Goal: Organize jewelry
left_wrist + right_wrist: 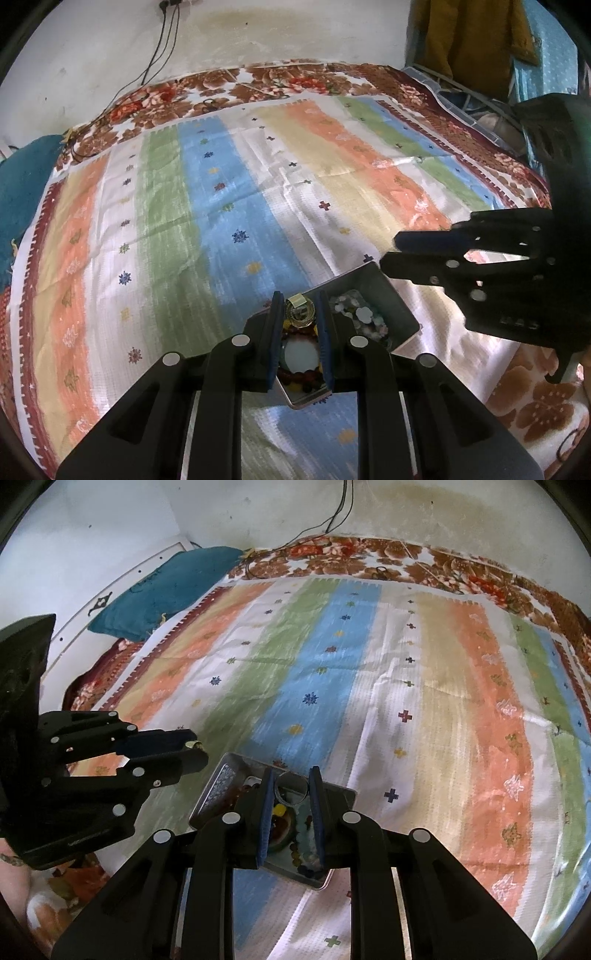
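A grey metal jewelry box lies on a striped cloth, holding several bead bracelets and bangles. My left gripper hovers over the box, shut on a stack of clear glass bangles with a gold tag. It also shows in the right wrist view, the gold tag at its fingertips. My right gripper is above the same box, shut on a thin ring-shaped bangle. The right gripper also shows in the left wrist view, fingers close together at the box's far corner.
The striped cloth covers a bed with a brown floral sheet. A teal pillow lies at the bed's far left. Black cables hang down the wall. Clothes and a blue cloth hang at the right.
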A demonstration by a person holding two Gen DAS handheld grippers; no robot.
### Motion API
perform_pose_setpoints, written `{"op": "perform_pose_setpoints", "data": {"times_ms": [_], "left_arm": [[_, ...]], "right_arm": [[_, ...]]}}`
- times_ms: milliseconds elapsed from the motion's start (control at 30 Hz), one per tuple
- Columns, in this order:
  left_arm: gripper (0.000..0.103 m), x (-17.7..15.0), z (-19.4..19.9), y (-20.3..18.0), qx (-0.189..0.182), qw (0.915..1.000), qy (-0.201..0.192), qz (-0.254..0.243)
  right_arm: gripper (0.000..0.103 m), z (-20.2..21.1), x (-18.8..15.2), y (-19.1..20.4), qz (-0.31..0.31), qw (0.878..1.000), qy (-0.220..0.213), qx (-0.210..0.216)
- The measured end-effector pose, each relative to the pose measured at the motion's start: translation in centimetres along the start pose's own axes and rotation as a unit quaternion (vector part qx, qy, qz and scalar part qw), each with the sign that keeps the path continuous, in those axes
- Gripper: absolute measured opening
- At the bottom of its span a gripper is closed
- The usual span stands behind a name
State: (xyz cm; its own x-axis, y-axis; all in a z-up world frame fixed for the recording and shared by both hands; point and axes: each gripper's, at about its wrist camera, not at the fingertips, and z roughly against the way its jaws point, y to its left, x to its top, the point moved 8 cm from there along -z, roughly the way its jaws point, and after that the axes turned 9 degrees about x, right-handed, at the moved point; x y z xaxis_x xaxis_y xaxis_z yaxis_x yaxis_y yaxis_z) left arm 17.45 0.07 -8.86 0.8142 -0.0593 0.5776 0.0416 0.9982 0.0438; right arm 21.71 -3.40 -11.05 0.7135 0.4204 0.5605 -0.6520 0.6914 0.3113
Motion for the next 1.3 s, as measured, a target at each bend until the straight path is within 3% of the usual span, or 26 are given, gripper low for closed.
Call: {"op": "perform_pose_setpoints", "data": {"times_ms": [33, 300, 567, 700, 767, 967, 1300], "left_arm": [[0.018, -0.1, -0.1, 0.2, -0.001, 1.0, 0.002, 0.003], [0.026, -0.4, 0.2, 1.0, -0.009, 0.9997, 0.003, 0.024], [0.039, -1.6, 1.2, 0.8, 0.003, 0.9998, 0.004, 0.021], [0.057, -2.4, 1.8, 0.5, 0.008, 0.9998, 0.002, 0.018], [0.059, -3.0, 2.0, 0.4, 0.012, 0.9998, 0.003, 0.015], [0.083, -4.2, 2.8, 0.1, 0.021, 0.9997, -0.004, 0.013], [0.096, -4.7, 4.1, 0.0, 0.048, 0.9981, -0.028, 0.025]], "right_arm": [[0.042, 0.2, 0.0, -0.1, -0.002, 1.0, -0.003, 0.0], [0.044, 0.6, -0.7, -0.4, -0.008, 1.0, -0.004, -0.003], [0.057, 2.2, -1.9, -0.7, -0.023, 0.999, -0.015, -0.024], [0.063, 2.9, -2.4, -0.7, -0.023, 0.999, -0.023, -0.028], [0.068, 3.4, -2.6, -0.9, -0.024, 0.998, -0.031, -0.039], [0.084, 4.3, -3.4, -0.6, 0.003, 0.997, -0.041, -0.067], [0.089, 4.7, -4.0, -0.3, 0.017, 0.996, -0.047, -0.073]]}}
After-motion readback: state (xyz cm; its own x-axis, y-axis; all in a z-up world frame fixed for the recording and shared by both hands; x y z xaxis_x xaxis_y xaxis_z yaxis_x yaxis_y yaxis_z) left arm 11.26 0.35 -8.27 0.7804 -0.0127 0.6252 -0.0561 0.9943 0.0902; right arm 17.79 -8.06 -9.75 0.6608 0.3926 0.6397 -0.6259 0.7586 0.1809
